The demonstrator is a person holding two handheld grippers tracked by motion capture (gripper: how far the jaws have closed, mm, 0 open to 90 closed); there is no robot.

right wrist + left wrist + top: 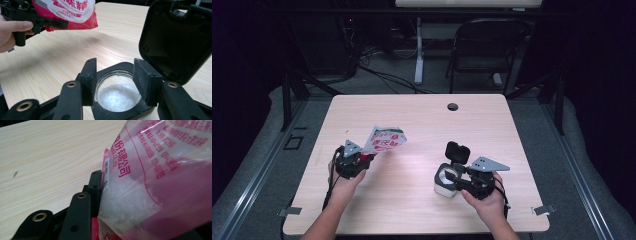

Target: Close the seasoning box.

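Above the table (362,210), the left gripper (362,159) is clamping a bag (384,139) while the right gripper (451,176) is steadying an open jar (445,186); pouring well likely means tilting the bag slowly over its mouth.

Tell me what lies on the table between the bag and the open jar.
Nothing: in the high view, bare tabletop separates the bag, held in the left gripper, from the jar at the right gripper.
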